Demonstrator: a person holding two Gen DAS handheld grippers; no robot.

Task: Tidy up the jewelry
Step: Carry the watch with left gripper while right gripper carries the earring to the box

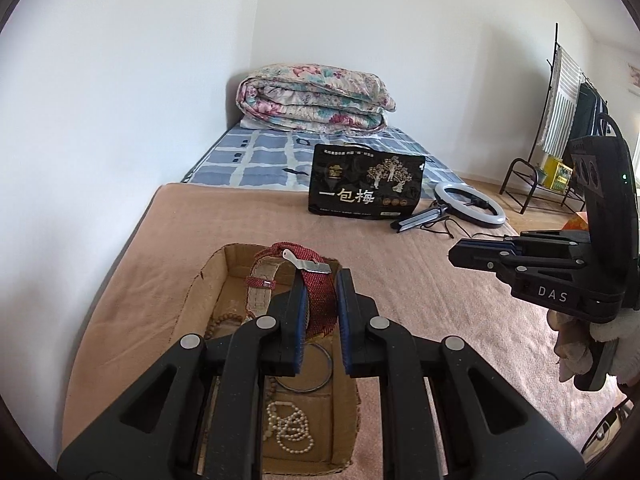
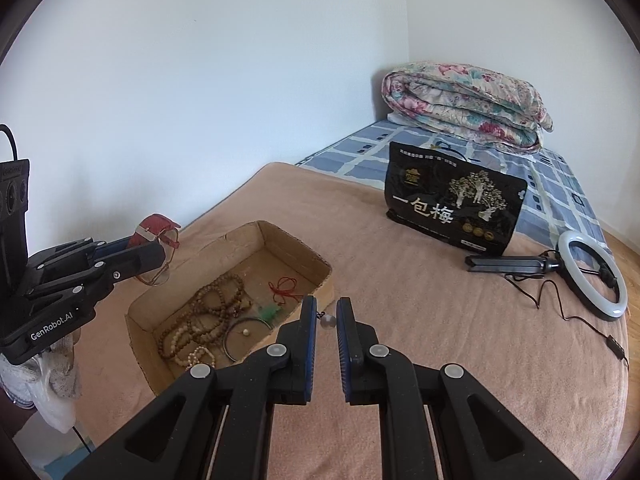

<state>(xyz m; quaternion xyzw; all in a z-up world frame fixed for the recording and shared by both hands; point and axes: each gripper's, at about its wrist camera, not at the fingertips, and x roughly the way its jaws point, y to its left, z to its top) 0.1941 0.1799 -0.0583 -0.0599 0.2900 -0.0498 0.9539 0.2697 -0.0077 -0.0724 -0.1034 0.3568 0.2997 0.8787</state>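
The left gripper point(image 1: 320, 300) clamps a woven red watch strap point(image 1: 316, 300) above the cardboard box point(image 2: 296, 252); the right gripper point(image 2: 326, 322) pinches a small round bead point(image 2: 328, 321).

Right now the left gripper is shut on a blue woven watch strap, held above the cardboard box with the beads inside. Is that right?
Not quite: the strap is red, not blue. The left wrist view shows the left gripper shut on the red woven watch strap above the cardboard box, with the beads inside.
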